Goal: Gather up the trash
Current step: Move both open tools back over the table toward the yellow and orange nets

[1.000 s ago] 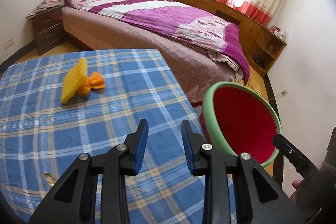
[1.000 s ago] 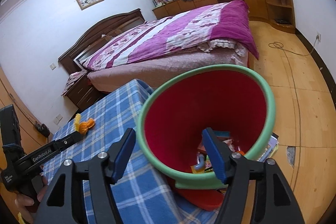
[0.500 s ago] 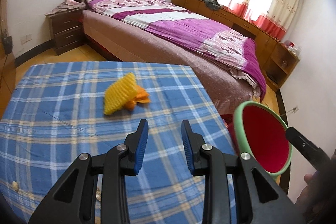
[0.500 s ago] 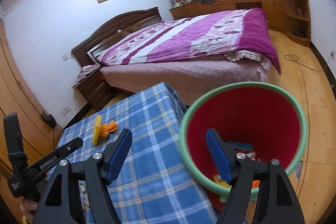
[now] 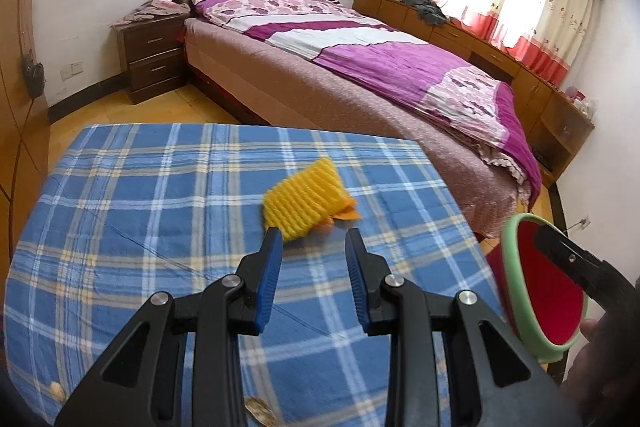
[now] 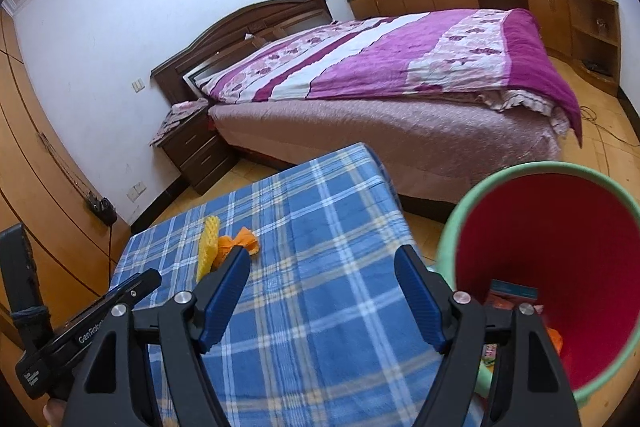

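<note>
two pieces of trash lie touching on the plaid tablecloth: a yellow foam net and an orange scrap tucked against it. in the left wrist view the net sits just past the tips of the left gripper, at about twelve o'clock from them, the scrap at one o'clock. that gripper's jaws stand narrowly apart with nothing between them, the left tip right at the net's near edge. the step in hand looks like the reach for this trash; next the jaws probably need to widen, since the net looks broader than the gap, then come down around it and close. in the right wrist view the net's long axis runs from twelve to six o'clock, its flat face toward the left gripper. the right gripper has just been opening its jaws wide and holds nothing. the red bin waits at three o'clock off the table's edge, with trash already inside.
</note>
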The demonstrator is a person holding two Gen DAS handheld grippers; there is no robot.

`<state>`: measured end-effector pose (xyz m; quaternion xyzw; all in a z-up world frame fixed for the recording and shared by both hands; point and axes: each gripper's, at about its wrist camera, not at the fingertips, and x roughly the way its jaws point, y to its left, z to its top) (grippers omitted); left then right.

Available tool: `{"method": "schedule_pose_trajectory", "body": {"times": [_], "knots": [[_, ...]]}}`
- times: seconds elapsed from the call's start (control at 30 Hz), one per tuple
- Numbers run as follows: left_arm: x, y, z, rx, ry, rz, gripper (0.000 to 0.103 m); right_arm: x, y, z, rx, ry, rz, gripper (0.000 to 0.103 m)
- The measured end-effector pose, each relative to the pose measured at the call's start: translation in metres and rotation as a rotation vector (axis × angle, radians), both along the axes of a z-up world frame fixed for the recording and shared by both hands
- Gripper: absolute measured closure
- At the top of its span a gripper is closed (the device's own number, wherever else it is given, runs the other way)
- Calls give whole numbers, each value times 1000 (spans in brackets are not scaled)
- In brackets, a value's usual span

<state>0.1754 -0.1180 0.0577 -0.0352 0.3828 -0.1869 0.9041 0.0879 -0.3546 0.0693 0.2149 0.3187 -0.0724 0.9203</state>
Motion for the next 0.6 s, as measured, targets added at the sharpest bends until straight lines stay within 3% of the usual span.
{"method": "schedule_pose_trajectory", "body": {"times": [0.3,0.43,0.6], "knots": [[24,-10,-23,38,16,-21,70,42,5,-23,22,37,2,26],[31,-20,-28,36,24,-42,60,50,2,-35,38,51,-2,26],[41,-39,-31,103,-9,-61,50,55,-4,-43,64,61,-14,26]]}}
